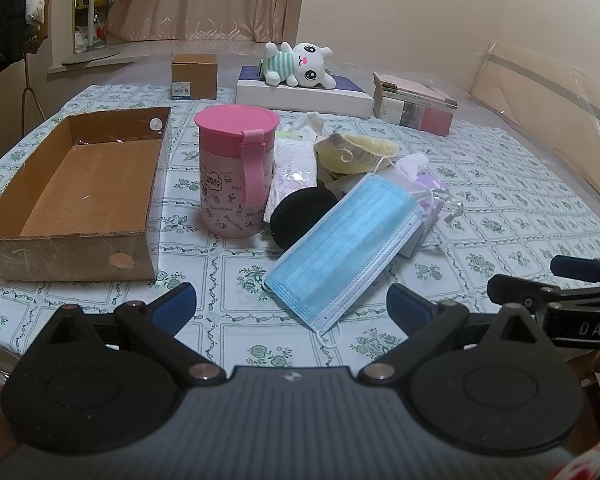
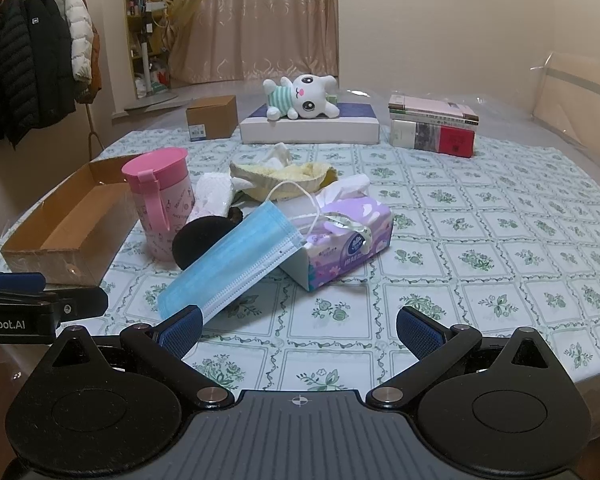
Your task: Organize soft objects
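Note:
A blue face mask lies slanted over a black round pad and a purple tissue pack. Behind them lie a yellow knitted item and a white soft pack. An empty cardboard box sits at the left. My left gripper is open, just short of the mask. My right gripper is open, its left fingertip beside the mask's near corner.
A pink lidded cup stands between box and pile. At the back are a small brown carton, a white plush toy on a flat box, and stacked books. A floral cloth covers the table.

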Motion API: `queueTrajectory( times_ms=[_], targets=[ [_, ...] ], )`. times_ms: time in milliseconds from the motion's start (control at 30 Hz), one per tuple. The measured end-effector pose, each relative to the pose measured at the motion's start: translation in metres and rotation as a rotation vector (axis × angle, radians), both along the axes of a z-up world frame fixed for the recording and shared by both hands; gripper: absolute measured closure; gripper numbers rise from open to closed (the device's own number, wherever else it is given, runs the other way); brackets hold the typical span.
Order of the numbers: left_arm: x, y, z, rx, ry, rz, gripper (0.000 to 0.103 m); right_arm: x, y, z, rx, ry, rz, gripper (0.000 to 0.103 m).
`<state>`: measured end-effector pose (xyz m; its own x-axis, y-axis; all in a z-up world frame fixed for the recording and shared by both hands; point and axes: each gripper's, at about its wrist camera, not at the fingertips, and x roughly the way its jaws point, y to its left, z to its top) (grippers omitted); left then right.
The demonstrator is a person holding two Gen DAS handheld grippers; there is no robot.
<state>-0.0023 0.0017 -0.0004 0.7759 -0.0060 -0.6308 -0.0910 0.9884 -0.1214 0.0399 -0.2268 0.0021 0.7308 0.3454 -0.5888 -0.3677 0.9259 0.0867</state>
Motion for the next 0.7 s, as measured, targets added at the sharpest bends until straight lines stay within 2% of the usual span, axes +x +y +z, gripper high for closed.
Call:
queueTrajectory(
  times_ms=[700],
  targets=[
    [0.0003, 0.0, -0.0006, -0.002, 0.0, -0.001, 0.002, 0.001, -0.0005, -0.0028, 0.002, 0.001, 0.0, 0.0]
  ],
)
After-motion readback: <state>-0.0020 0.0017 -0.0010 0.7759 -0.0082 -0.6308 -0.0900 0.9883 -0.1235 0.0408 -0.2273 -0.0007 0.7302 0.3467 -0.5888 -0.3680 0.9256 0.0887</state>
